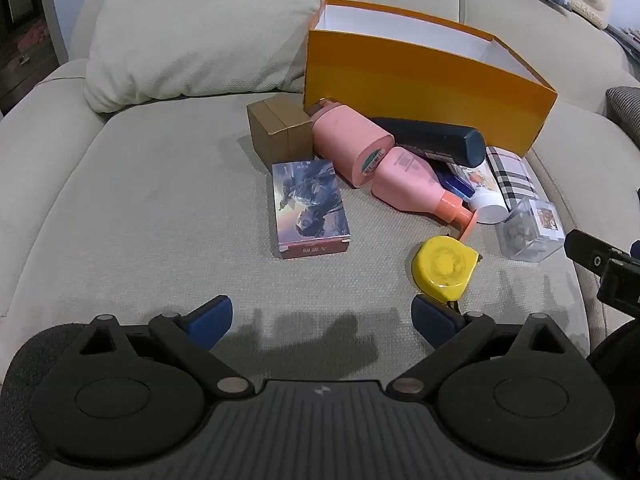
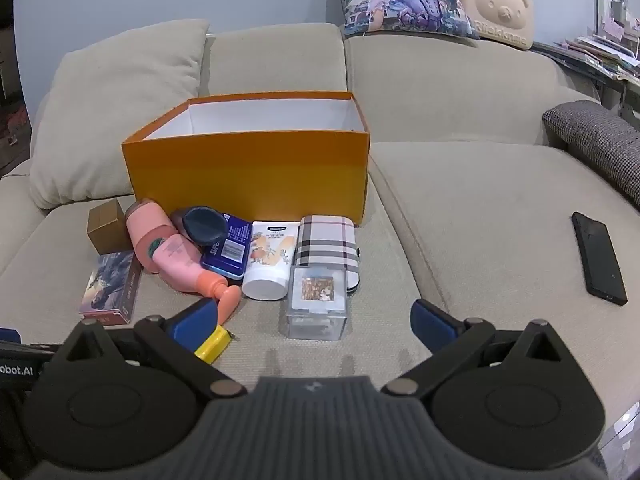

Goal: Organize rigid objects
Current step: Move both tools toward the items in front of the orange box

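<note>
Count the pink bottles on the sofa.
2. One pink bottle lies beside the brown box; the pump bottle lies in front, nozzle toward the yellow tape measure. Others may hide beneath the pile.

orange box [image 2: 248, 168] behind clutter

Beige fabric sofa [image 2: 480, 208] with many things on its seat.

On the seat stand an open orange cardboard box [image 2: 248, 168], a small brown carton [image 1: 276, 132], a picture-printed card box [image 1: 310, 208], a yellow tape measure [image 1: 444, 268], a clear plastic cube [image 2: 316, 304] and a black phone [image 2: 599, 258].
</note>
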The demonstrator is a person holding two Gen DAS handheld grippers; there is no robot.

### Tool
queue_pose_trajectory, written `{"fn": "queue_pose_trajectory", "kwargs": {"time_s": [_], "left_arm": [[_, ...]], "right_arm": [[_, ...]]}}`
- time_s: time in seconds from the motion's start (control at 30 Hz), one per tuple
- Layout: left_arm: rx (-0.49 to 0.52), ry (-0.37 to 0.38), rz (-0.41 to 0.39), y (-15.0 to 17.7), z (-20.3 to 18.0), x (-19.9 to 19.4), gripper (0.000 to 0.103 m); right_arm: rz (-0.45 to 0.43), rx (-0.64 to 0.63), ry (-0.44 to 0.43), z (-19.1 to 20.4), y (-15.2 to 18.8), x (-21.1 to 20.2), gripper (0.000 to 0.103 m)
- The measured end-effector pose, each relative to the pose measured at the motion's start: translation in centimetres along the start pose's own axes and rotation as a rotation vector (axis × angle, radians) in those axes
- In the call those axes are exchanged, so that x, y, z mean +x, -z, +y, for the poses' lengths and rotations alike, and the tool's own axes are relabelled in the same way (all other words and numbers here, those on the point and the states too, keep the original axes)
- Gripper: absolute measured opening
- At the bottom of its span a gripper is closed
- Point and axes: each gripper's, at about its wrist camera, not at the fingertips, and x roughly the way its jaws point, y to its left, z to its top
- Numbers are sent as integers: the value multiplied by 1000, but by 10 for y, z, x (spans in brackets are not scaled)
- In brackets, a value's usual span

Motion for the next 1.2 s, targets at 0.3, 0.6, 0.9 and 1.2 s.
{"fn": "queue_pose_trajectory", "kwargs": {"time_s": [0.3, 0.6, 0.9, 1.2], "left_arm": [[3, -6, 1, 1, -1, 1, 103], [10, -13, 4, 3, 2, 6, 103], [15, -10, 14, 3, 1, 11, 103], [12, -12, 27, 3, 2, 15, 103]], "right_arm": [[2, 9, -6, -1, 2, 2, 102], [18, 31, -15, 1, 1, 6, 102], [26, 36, -16, 0, 1, 9, 102], [35, 38, -21, -1, 1, 12, 102]]}}
